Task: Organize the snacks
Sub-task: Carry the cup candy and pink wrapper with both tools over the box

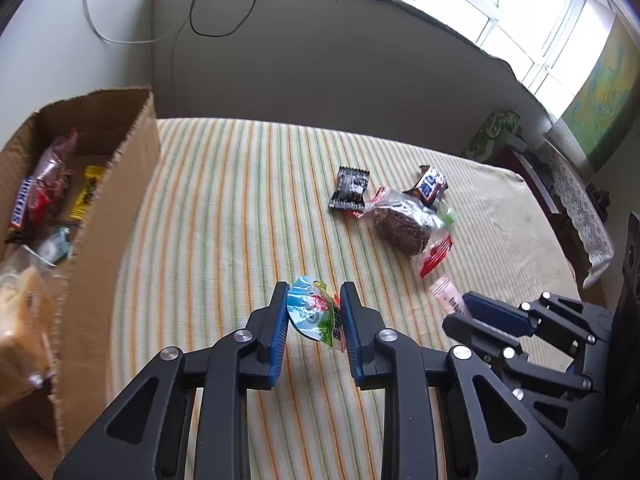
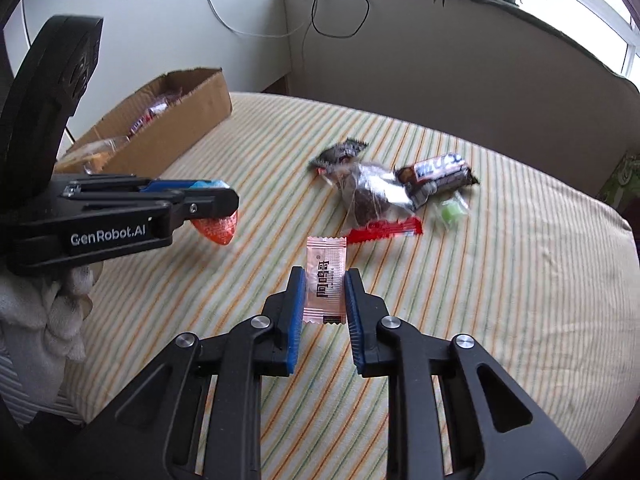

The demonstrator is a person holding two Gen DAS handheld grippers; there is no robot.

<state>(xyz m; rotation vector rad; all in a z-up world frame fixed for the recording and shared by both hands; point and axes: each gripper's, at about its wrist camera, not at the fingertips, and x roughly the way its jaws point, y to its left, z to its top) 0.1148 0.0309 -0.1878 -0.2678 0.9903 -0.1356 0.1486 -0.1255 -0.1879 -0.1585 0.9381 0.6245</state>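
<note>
The left gripper (image 1: pixel 314 312) clamps a round jelly cup (image 1: pixel 316 314) with a blue-green foil lid and red underside, held above the striped cloth (image 1: pixel 240 208) beside the cardboard box (image 1: pixel 120 200). The right gripper (image 2: pixel 324 292) pinches a pale pink sachet (image 2: pixel 325 280) printed with dark characters, near the remaining snack pile (image 2: pixel 380 196).

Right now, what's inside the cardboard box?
The cardboard box holds a blue bar, red packet, yellow packet and bread; underneath them is hidden.
</note>
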